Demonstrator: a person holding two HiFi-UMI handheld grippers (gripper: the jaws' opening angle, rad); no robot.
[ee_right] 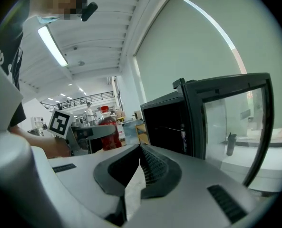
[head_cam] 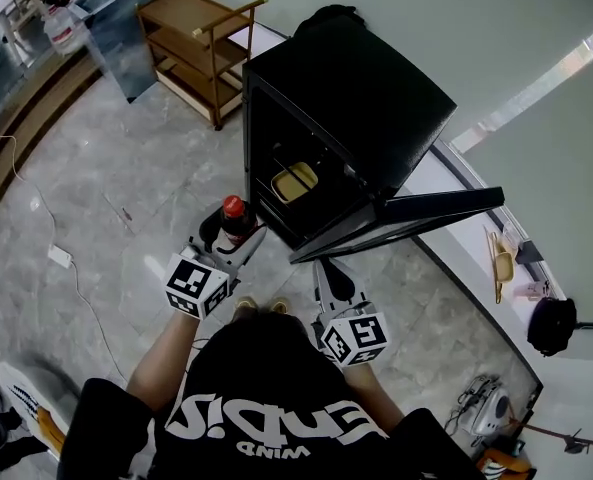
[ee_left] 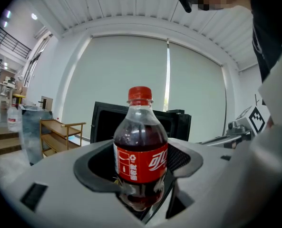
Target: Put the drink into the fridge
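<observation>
Black mini fridge (head_cam: 348, 108) open; left tongs (ee_left: 145, 174) pinching red-capped plastic cola bottle (ee_left: 141, 144) nr its mouth, not in yet; right tongs (ee_right: 140, 163) pressed together, empty

The floor (head_cam: 106, 198) was grey, marble-patterned tile with a white power strip (head_cam: 60, 256) lying on it. A wooden shelf cart (head_cam: 191, 48) stood on it, with broad wooden steps (head_cam: 26, 118) running along the left edge of the head view. Pale green blinds (ee_left: 126, 75) covered a tall window across the far wall, with a bright slit of daylight between them, and a white slatted ceiling (ee_left: 131, 4) carried a long strip light (ee_right: 53, 45).
</observation>
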